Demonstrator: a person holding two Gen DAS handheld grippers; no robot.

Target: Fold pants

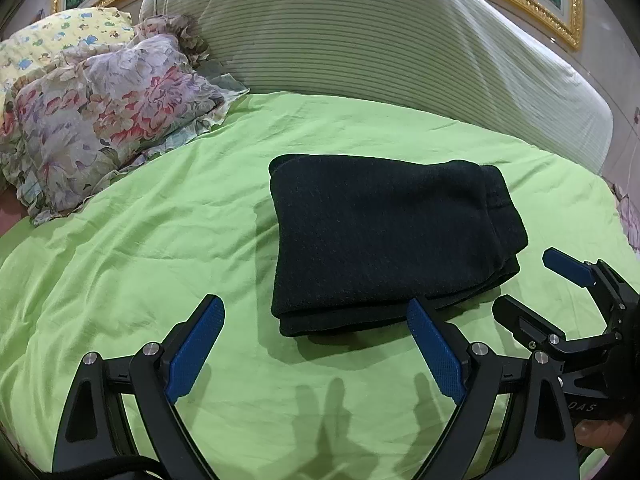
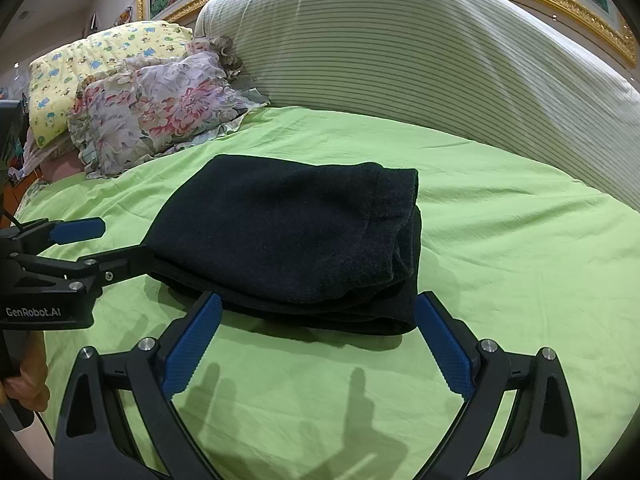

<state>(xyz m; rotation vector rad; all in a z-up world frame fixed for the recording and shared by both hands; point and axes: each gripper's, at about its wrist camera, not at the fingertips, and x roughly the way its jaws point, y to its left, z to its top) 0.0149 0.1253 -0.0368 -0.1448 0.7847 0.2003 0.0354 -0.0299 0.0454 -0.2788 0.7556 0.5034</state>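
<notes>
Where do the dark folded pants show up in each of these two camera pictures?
Left wrist view: the folded pants lie right of centre on the green sheet, past the open left gripper.
Right wrist view: the pants lie at centre, just past the open right gripper.
Shared landmark: the floral pillow, to the upper left of the pants in both.

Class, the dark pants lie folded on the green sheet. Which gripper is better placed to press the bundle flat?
Probably the right gripper: open, with the pants centred ahead. The left gripper, also open, sits off their left edge.
</notes>
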